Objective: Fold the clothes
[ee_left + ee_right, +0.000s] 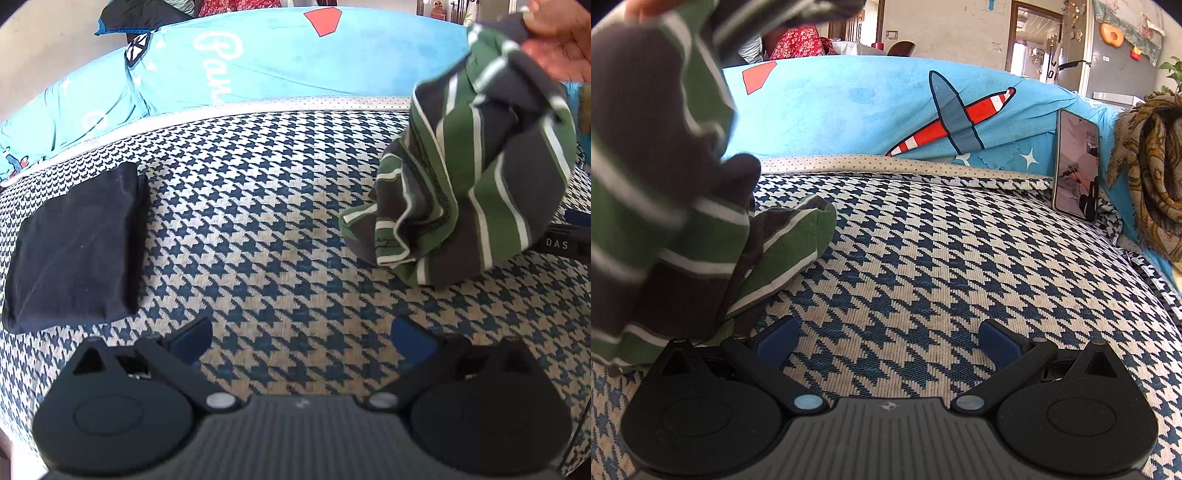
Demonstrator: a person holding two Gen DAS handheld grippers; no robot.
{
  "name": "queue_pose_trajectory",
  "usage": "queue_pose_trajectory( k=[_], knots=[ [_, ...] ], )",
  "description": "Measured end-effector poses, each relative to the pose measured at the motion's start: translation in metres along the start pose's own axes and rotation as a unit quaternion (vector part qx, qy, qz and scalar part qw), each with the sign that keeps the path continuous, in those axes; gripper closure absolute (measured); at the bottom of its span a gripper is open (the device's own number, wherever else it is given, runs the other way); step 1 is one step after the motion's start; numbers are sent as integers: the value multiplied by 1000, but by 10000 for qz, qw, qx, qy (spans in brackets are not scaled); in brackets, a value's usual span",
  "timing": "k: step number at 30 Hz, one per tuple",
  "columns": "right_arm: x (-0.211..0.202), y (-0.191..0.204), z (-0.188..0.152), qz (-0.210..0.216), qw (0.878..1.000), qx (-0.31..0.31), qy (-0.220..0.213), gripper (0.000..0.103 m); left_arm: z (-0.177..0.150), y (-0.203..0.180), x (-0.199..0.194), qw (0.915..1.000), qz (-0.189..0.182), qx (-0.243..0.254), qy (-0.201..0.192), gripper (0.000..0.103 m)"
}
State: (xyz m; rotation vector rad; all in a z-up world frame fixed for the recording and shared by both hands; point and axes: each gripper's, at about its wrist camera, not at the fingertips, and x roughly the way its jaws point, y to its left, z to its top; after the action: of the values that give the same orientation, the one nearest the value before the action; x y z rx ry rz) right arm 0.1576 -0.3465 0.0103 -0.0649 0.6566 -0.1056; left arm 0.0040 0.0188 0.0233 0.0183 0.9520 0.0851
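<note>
On the houndstooth cushion (258, 221), a striped shirt (476, 177) in green, grey and white hangs bunched from a bare hand (561, 40), with only its lower folds touching the cushion. Near the cushion's left edge lies a dark folded garment (74, 247), well apart from the shirt. The left gripper (301, 341) sits low over the cushion with its blue fingers spread wide and nothing between them; the right gripper (886, 341) is likewise wide open and empty, just beside the shirt's trailing sleeve (790, 243). A phone (1076, 166) leans at the cushion's far right corner. The shirt looks light, soft and limp, likely to slump and twist when released. Best taken at a hem or shoulder seam, where the doubled cloth gives the fingers something firm to pinch.
</note>
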Motion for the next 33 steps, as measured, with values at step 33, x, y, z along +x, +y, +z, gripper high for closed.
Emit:
queue_pose_trajectory(
  k=[33],
  knots=[
    [1,0,0,-2,10000,0,3,0,-23,146,-21,9744,1233,-1878,8,0]
  ],
)
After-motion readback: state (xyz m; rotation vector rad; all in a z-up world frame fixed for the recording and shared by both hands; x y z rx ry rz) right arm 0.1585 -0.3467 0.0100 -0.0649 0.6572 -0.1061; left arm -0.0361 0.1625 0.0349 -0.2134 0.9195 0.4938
